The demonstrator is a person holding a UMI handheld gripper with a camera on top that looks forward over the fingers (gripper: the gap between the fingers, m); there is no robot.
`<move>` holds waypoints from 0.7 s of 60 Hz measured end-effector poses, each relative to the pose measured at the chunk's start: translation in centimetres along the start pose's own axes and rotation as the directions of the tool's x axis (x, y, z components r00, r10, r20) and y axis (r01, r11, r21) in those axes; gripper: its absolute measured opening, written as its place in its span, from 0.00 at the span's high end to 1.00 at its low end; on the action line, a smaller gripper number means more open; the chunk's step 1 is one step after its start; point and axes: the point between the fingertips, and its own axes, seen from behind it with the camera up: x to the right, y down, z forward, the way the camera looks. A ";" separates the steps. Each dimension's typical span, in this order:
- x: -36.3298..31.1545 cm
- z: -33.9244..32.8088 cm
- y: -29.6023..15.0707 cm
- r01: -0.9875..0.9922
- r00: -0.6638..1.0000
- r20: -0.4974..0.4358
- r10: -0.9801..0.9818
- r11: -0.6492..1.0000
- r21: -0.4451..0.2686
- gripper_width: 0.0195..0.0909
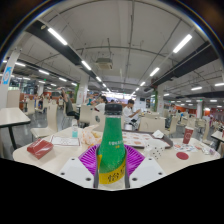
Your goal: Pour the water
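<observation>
My gripper [112,170] is pinching the bottle [112,148]: both purple ribbed pads [93,160] press its sides, so it sits right between the fingers. Bottle is green plastic, round, tapering to a dark cap, yellow-green label; print too small to read. Past it, a white table [45,158], near edge curved. On it, left: flat red packet [40,148]. Far right: red cup [187,135], red disc [182,155], clear glass [156,149]. Open tabletop on both sides. Person seated [128,106] far behind.
</observation>
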 end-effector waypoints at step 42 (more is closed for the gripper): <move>10.0 11.7 -7.8 -0.754 -0.644 0.181 0.743 -0.578 -0.312 0.80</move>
